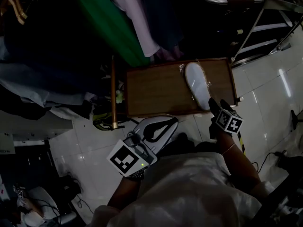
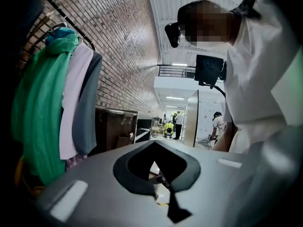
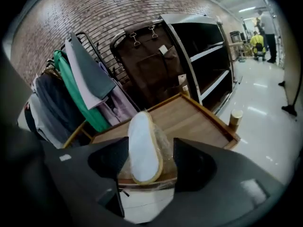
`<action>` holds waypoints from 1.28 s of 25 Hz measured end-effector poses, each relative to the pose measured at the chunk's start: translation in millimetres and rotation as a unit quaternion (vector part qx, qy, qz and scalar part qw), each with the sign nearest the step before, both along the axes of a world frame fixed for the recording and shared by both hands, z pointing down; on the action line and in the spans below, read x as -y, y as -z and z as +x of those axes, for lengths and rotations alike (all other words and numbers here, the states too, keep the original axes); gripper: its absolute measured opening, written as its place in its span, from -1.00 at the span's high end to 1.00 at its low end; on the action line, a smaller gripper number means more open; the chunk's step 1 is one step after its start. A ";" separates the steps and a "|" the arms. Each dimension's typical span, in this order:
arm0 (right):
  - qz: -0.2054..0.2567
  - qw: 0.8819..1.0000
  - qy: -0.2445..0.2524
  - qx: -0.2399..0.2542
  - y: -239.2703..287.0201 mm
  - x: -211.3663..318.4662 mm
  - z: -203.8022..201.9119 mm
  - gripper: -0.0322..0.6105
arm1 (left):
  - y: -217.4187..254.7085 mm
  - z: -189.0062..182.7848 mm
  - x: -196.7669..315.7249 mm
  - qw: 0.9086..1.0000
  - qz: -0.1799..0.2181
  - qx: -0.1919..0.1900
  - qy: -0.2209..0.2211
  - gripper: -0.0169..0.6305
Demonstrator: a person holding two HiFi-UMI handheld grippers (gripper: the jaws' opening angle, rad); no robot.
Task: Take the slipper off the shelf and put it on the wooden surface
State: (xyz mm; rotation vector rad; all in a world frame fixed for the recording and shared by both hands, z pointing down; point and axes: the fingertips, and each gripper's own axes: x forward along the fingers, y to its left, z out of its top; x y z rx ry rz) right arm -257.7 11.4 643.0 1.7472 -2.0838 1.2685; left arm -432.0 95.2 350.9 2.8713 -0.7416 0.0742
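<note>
Low wooden surface (image 1: pixel 156 91) on a white tiled floor (image 1: pixel 270 79), rectangular, brown, with a raised rim all round like a shallow tray. Brick wall (image 3: pixel 94 13) behind it. Along the wall a clothes rail with hanging garments, a green garment (image 1: pixel 109 22) the brightest, pale and grey ones beside it. To the right of the rail a dark shelf unit (image 3: pixel 203 46) with a metal frame and open shelves; a brown cover (image 3: pixel 151 65) held by clips hangs on its left side. A short pale cylinder (image 3: pixel 235 118) stands on the floor just beside the surface's right near corner. Far down the hall, small figures, one in a yellow vest (image 3: pixel 258 41). Inside the rim lies one thing only, the slipper (image 1: pixel 199 84): white, flat, tan-edged, in crinkled clear wrap, on the right part of the surface, lengthwise front to back, its near end at the near rim. Right gripper (image 1: pixel 213 107) tilted down at that near end, jaws spread wide; the slipper's end shows between them, pads not pressing on it. Left gripper (image 1: pixel 173 122) held level above the floor, short of the surface's near edge, well apart from the slipper; in the left gripper view its jaws meet at the tips with nothing between them
</note>
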 end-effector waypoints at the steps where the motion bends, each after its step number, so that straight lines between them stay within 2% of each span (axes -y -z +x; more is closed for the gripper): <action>1: -0.003 1.000 -0.012 -0.009 1.7 -3.5 6.3 0.00 | -0.8 1.3 -0.2 1.000 -0.001 -0.001 -0.006 0.97; 5: 0.023 0.999 -0.033 -0.029 36.3 -25.8 33.6 -0.01 | 7.9 10.2 3.6 1.000 0.007 -0.010 -0.028 0.97; 7: 0.065 0.998 -0.021 -0.020 77.3 -35.3 42.2 -0.03 | 23.3 14.0 6.1 0.999 0.025 -0.018 -0.030 0.97; 9: 0.127 0.992 0.009 -0.011 132.2 -42.6 42.9 -0.05 | 42.1 16.1 8.1 0.998 0.051 -0.027 -0.027 0.97; 12: 0.229 0.970 0.081 -0.020 217.8 -59.5 32.9 -0.07 | 67.7 21.1 3.0 0.996 0.079 -0.041 -0.012 0.97; 15: 0.312 0.936 0.160 -0.044 287.8 -87.9 20.6 -0.08 | 86.4 40.8 -20.6 0.995 0.089 -0.035 -0.006 0.97; 17: 0.344 0.916 0.200 -0.048 319.3 -112.5 18.5 -0.09 | 92.3 62.9 -42.6 0.996 0.088 -0.026 -0.007 0.97; 19: 0.358 0.905 0.227 -0.040 340.9 -138.5 22.6 -0.10 | 92.4 88.1 -67.8 0.997 0.079 -0.021 -0.010 0.97; 22: 0.370 0.895 0.249 -0.022 361.7 -177.0 41.5 -0.12 | 84.9 129.8 -107.3 0.998 0.066 -0.008 -0.016 0.97; 24: 0.389 0.883 0.260 -0.029 367.9 -200.6 61.3 -0.11 | 86.7 161.9 -133.6 0.996 0.088 0.008 -0.028 0.97; 25: 0.391 0.881 0.264 -0.036 367.4 -211.9 70.8 -0.10 | 89.4 177.1 -147.5 0.993 0.107 0.022 -0.039 0.97; 29: 0.371 0.890 0.261 -0.051 363.8 -245.5 91.2 -0.09 | 108.0 213.3 -197.9 0.976 0.175 0.087 -0.091 0.97; 32: 0.401 0.876 0.262 -0.056 376.2 -257.3 87.7 -0.08 | 128.3 216.7 -225.0 0.961 0.220 0.106 -0.128 0.97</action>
